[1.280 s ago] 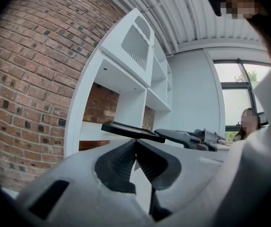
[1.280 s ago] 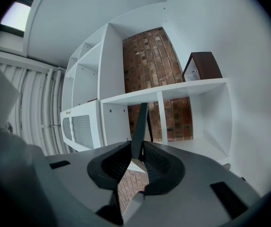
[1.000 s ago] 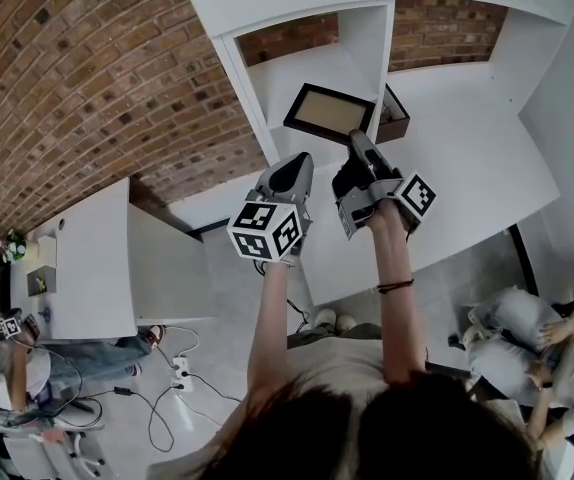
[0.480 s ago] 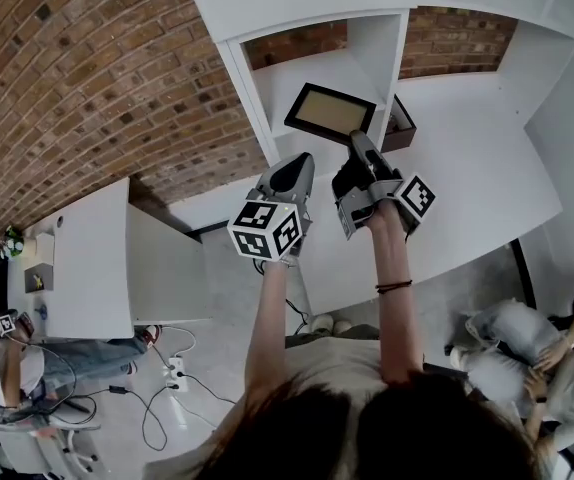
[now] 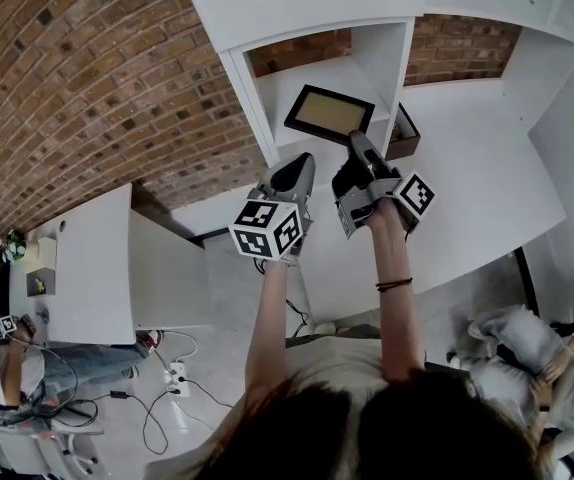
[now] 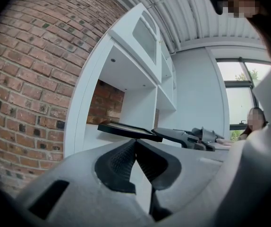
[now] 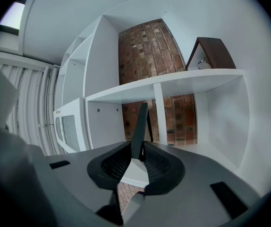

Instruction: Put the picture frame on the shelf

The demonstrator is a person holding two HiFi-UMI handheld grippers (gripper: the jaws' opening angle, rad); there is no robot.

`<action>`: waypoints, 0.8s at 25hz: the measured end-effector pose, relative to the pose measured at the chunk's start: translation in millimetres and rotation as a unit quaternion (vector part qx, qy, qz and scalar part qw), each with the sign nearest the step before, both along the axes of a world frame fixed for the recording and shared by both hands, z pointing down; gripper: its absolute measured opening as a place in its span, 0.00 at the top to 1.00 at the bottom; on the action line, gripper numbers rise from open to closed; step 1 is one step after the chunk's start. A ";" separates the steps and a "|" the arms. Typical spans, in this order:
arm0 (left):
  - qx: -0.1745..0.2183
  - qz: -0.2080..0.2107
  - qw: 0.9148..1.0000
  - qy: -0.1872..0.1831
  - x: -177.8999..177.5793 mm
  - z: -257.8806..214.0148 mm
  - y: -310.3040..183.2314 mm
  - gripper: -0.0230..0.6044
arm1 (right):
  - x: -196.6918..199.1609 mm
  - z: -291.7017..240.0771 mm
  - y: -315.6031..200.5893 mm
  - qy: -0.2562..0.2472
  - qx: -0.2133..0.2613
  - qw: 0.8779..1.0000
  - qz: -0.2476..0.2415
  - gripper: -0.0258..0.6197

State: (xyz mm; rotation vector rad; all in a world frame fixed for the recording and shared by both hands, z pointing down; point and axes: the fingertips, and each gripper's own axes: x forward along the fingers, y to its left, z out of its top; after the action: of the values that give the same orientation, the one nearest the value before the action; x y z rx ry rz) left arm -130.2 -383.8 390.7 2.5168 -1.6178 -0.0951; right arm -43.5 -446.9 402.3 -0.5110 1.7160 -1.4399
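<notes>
Head view: picture frame point(image 5: 332, 113) is held flat at upper centre by the right gripper point(image 5: 355, 140), level with the shelf point(image 5: 297, 80) opening for sliding in. Left gripper view: left gripper point(image 6: 135, 141) is closed, empty. Right gripper view: frame edge is clamped between the pads.

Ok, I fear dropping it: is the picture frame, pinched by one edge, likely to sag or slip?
Probably stiff: the picture frame juts flat from the right gripper without sagging. Likely light, since one pinch carries it. Its thin edge might pivot when bumped.
</notes>
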 end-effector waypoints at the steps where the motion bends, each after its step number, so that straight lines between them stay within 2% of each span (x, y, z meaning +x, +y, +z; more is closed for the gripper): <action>1: 0.000 0.000 1.000 0.000 -0.4 -0.2 -1.4 0.95 | -0.7 -0.1 -1.4 0.001 0.000 1.000 0.000 0.85; 20: -0.009 0.009 1.000 -0.002 -1.0 4.2 -18.2 0.95 | -11.9 4.8 -22.8 0.003 -0.010 1.000 -0.004 0.85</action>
State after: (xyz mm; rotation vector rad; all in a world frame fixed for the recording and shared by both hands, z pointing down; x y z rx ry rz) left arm -131.1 -402.1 394.8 2.5197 -1.5900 -0.0727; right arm -55.4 -469.7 407.1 -0.5202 1.7111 -1.4633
